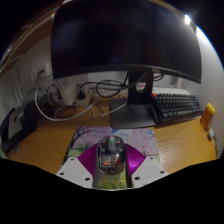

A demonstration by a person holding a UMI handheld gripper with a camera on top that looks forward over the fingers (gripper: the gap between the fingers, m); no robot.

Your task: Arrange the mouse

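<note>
a wooden desk [45,140] runs wide beneath a dim room, a white wall behind it and one bright ceiling light [187,19] high up. a large dark monitor [125,38] fills the upper part of the scene, its screen blank and its stand [140,82] dropping to the desk. to the right of the stand lies a black keyboard [180,105], its far end cut off. left of the stand, white cables [62,98] loop over the wood; what they join is hard to make out. a patterned mouse mat [100,134] lies just ahead of the fingers, partly hidden by them. the gripper [111,160] is clamped on the mouse [111,153], both magenta pads [95,158] pressing its sides. the mouse is grey and dark, small, its lower part hidden.
</note>
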